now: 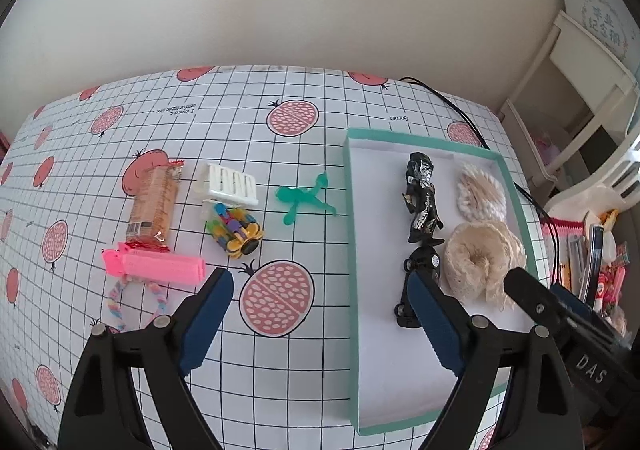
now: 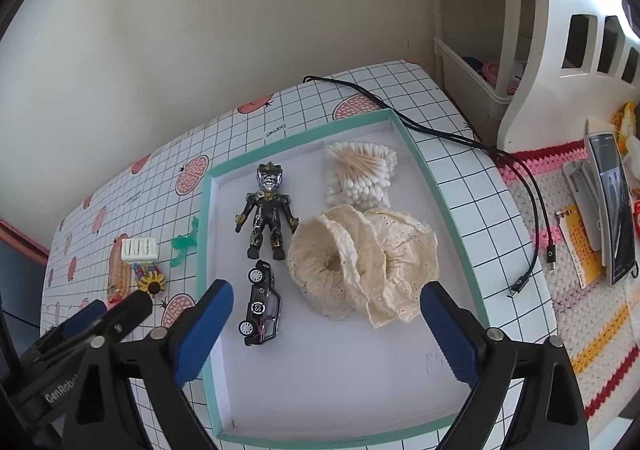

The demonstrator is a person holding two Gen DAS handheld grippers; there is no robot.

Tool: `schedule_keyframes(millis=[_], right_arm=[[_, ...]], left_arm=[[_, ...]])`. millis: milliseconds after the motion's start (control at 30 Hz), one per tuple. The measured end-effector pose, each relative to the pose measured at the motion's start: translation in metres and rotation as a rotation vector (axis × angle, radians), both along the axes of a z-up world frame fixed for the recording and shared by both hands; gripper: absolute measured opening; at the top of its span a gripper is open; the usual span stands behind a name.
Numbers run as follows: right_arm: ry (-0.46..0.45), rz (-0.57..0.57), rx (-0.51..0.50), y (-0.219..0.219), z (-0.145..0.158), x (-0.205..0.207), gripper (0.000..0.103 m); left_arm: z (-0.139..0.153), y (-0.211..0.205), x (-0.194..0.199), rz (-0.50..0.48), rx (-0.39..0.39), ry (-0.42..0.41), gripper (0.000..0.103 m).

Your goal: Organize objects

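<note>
Both your claws hung released over the teal-rimmed white tray (image 2: 420, 158)
You'd best have gripped the translucent green figure (image 1: 304, 198) mid-body

Left gripper's finger (image 1: 432, 314) partly hides toy car (image 1: 420, 266).

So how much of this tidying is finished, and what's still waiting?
Roughly halfway. Already in the teal box: the black figure, toy car, cotton swabs and lace roll. In hand: nothing; the left gripper and right gripper are both open and empty. Left on the table: biscuit pack, white rack, colourful toy, green figure, pink clip and bead bracelet.
</note>
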State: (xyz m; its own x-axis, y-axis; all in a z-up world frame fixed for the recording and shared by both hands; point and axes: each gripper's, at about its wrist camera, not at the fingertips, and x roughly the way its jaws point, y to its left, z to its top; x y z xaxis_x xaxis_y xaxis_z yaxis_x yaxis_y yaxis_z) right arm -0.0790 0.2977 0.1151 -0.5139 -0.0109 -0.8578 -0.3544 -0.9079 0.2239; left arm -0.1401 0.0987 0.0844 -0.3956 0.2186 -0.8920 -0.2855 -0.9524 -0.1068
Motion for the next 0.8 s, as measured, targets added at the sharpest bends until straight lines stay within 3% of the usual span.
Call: schedule_keyframes(millis=[367,800], right_arm=[[0.01,0.022,0.021,-0.008,0.004,0.001,0.103],[0.016,0.015,0.011,-0.018,0.005,0.002,0.103]], left_arm=[[0.001,-0.022,-0.003,0.052,-0.019,0.013,0.09],[0.014,-0.054,-0.008,0.097,0.029,0.03,0.09]])
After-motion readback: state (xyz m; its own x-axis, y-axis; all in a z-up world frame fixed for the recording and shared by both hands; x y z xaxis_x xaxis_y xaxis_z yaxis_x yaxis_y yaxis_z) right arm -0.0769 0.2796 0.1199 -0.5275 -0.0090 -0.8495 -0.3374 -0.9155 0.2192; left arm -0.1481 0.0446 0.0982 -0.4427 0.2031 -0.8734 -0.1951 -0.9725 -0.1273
